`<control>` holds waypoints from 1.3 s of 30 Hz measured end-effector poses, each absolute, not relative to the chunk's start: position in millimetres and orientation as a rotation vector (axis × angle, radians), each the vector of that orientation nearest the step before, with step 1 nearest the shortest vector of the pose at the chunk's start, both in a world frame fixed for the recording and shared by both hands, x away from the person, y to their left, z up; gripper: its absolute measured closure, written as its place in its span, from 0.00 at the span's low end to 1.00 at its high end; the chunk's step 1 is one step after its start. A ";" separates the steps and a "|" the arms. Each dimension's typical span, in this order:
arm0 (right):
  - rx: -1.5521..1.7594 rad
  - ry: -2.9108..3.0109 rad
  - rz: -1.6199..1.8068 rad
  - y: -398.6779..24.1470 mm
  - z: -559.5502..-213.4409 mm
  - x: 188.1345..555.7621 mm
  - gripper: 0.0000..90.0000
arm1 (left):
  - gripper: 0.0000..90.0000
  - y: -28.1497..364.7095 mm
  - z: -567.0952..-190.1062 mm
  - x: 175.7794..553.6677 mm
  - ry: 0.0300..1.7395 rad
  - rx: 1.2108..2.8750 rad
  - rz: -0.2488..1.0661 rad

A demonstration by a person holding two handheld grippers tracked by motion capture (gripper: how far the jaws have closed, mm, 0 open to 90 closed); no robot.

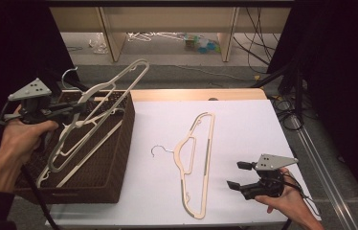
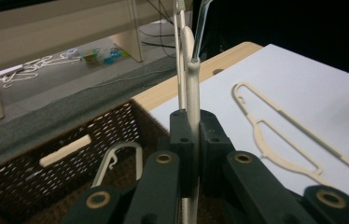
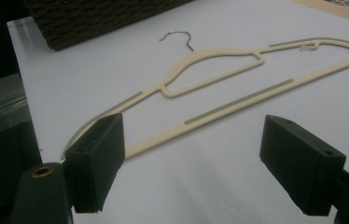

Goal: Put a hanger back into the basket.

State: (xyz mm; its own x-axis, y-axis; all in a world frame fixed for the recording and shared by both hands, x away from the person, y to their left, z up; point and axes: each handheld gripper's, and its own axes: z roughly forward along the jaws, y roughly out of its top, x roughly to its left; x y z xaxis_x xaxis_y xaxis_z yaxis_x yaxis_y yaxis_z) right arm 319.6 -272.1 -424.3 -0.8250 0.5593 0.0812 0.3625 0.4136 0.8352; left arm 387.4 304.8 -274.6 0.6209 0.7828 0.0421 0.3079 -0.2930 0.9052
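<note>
Hangers are what the work turns on: one lies flat on the worktop, one is held in the air, and more lie in the basket point(image 1: 119, 158) at the worktop's left edge.

Nearest, by the front right corner, the right gripper point(image 1: 238, 175) rests low with its jaws spread wide and nothing between them. In the right gripper view the pads point(image 3: 95, 161) frame the near end of the flat hanger point(image 1: 197, 160) without touching it, which suggests the hand is parked ready to take hold of it or steady it.

That flat hanger sits near the middle of the worktop. Its long axis runs from the front edge toward the back, slightly slanted to the right, and its wire hook point(image 1: 158, 150) points left, toward the basket.

Further back on the left, the left gripper point(image 1: 74, 109) is clenched on the lifted hanger point(image 1: 115, 85); in the left gripper view the cream bar point(image 2: 192, 93) passes straight up between the closed pads. The grip is near the hook, probably so the long body hangs free of the basket rim. This hanger is above the basket's back part, tilted, its long axis rising from the gripper toward the back right, and its hook point(image 1: 68, 74) points left and up. It looks to be on its way from the basket to the worktop, though the direction cannot be told for certain.

Below it, other hangers point(image 1: 72, 148) lie slanted in the basket, their long axes running from front left to back right.
</note>
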 end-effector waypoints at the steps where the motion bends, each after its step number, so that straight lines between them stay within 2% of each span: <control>1: 0.805 2.455 1.369 -272.1 -425.0 320.2 0.25 | 0.96 309.2 -277.4 387.1 0.887 1.868 0.612; 23: 0.795 2.473 1.366 -269.3 -426.9 320.1 0.25 | 0.96 353.7 -325.6 378.1 1.003 1.925 0.615; 39: 0.791 2.481 1.359 -268.8 -428.1 320.5 0.25 | 0.95 360.4 -353.2 384.8 1.043 1.996 0.580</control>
State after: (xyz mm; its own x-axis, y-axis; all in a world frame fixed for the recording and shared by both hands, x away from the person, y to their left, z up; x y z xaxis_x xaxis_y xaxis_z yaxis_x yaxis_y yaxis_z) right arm 320.5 -268.8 -428.1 -0.8358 0.5438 0.0754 0.3562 0.4328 0.8281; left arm 384.8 360.4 -353.2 0.5562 0.8304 0.0344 0.4670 -0.3465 0.8135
